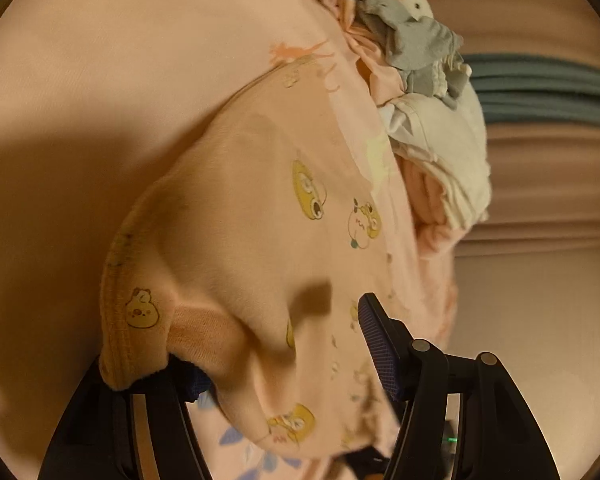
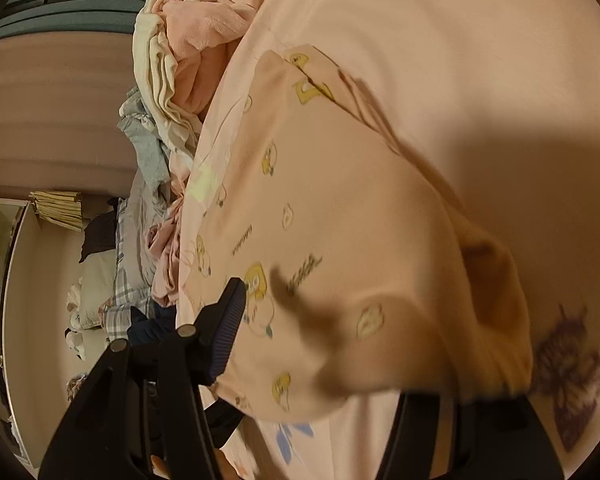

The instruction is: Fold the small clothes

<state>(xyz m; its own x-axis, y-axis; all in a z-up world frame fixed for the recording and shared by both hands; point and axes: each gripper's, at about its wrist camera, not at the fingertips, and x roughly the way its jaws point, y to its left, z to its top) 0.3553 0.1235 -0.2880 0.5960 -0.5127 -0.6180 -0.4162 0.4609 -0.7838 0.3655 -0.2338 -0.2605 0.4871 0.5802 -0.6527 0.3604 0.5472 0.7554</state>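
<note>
Each gripper holds one end of the peach printed garment (image 1: 260, 220), draped over the left gripper (image 1: 284, 364) and right gripper (image 2: 340, 364) with jaws half-spread inside its fabric, stretched between them above the pink bedsheet (image 1: 100, 60).

A bed covered by a pale peach sheet (image 1: 100, 80) is seen filling both views, its surface smooth and shadowed toward the near side. A small peach garment (image 1: 260, 220) printed with yellow cartoon animals is spread directly on the sheet, one ribbed hem lifted at the near edge. Along the far edge of the bed a heap of clothes (image 1: 432, 92) is piled: grey pieces on top, cream and pink ones beneath. A dark purple bow print (image 2: 568, 376) is made out on the sheet beside the garment.
</note>
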